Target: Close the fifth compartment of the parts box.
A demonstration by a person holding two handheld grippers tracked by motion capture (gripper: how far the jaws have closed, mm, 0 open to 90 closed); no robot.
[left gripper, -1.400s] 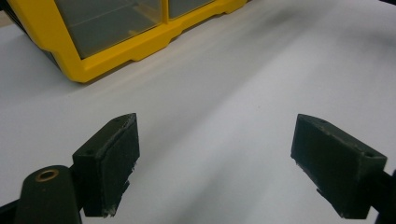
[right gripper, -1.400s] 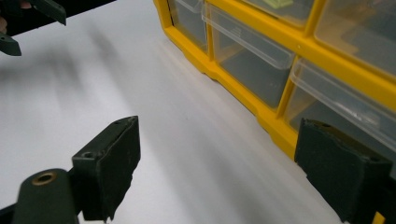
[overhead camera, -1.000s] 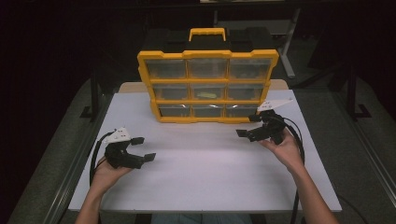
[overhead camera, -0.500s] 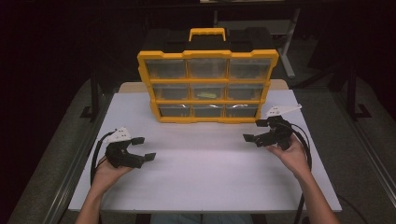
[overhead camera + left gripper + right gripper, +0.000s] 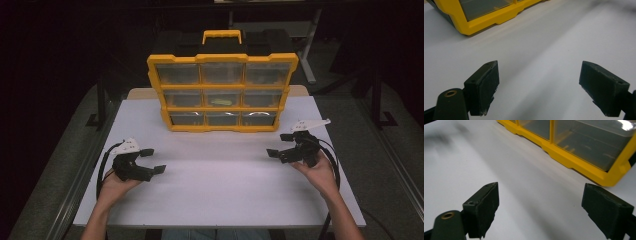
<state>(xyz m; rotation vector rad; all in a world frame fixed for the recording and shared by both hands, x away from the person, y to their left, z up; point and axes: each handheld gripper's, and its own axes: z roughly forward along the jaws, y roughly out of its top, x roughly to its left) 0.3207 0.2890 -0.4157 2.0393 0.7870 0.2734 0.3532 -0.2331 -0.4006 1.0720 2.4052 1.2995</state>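
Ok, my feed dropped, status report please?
Left gripper open, empty, over the table. Right gripper open, empty, nearer the yellow organizer. Organizer upright, untouched. Nothing in the way.

The storage box [image 5: 222, 92] looks like hard yellow plastic that is smooth and a bit shiny, and its little drawers [image 5: 589, 143] are see-through plastic that catches the light. The tabletop [image 5: 220, 180] is white, flat and smooth, and not shiny. Each claw, left [image 5: 539, 87] and right [image 5: 540, 208], is dull black plastic with rough, worn pads [image 5: 487, 87].
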